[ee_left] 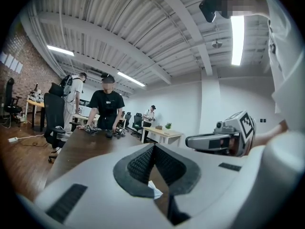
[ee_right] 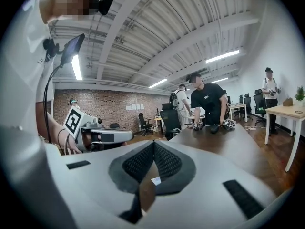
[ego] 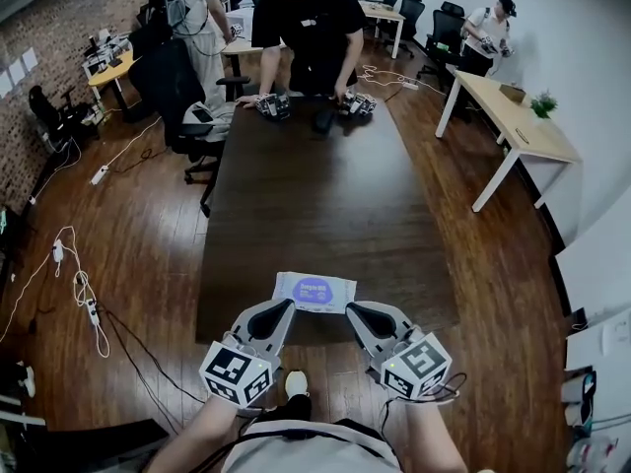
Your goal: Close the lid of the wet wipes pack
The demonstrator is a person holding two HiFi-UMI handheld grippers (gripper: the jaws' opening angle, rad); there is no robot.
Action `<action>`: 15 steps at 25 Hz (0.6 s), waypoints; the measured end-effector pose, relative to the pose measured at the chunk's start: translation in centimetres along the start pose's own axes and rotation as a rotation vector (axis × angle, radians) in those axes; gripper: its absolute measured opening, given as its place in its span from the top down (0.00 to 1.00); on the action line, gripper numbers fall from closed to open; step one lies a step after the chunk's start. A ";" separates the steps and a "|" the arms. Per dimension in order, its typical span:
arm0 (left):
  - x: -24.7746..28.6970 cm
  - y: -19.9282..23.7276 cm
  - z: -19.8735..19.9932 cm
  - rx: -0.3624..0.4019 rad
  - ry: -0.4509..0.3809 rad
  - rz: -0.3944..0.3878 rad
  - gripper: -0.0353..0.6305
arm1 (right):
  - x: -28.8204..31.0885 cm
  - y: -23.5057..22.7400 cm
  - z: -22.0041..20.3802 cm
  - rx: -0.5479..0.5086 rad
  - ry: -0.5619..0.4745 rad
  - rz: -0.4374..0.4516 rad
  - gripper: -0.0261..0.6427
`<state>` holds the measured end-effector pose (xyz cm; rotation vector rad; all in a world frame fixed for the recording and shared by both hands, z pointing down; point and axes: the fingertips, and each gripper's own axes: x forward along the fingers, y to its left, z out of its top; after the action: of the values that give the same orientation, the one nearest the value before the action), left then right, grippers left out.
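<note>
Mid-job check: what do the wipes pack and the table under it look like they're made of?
Wipes pack: probably soft plastic film, white with a blue oval patch on top; it lies flat and thin, with a slight gloss.
Table: seems to be dark brown wood or wood-look laminate with a smooth, low-sheen finish. It shows faint reflections, and the grain is too fine to confirm which.

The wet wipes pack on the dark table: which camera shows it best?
The head view: the whole wet wipes pack lies flat near the front edge of the table, blue label up. The left gripper view shows only a white sliver of it, and the right gripper view a smaller one.
</note>
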<state>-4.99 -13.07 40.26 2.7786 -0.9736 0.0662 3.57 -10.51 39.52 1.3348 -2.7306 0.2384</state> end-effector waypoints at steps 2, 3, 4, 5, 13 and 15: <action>-1.1 -2.1 -0.5 0.003 -0.002 0.014 0.94 | -1.9 1.2 -0.5 0.001 -0.004 0.015 0.95; -1.7 -3.2 -0.9 0.006 -0.003 0.022 0.94 | -3.0 1.8 -0.8 0.002 -0.006 0.024 0.95; -2.3 -4.3 -1.3 0.011 -0.005 0.031 0.94 | -4.1 2.5 -1.2 0.002 -0.008 0.032 0.95; -2.9 -5.5 -1.6 0.014 -0.007 0.040 0.94 | -5.3 3.1 -1.6 0.001 -0.008 0.039 0.95; -9.2 -14.2 -4.3 0.007 -0.017 0.107 0.94 | -14.8 8.2 -4.2 -0.008 -0.021 0.061 0.95; -11.0 -16.5 -4.6 0.014 -0.022 0.112 0.94 | -17.3 9.8 -4.5 -0.008 -0.029 0.061 0.95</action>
<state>-3.23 7.20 40.83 2.7409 -1.1376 0.0596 6.50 9.67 40.39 1.2645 -2.7958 0.2145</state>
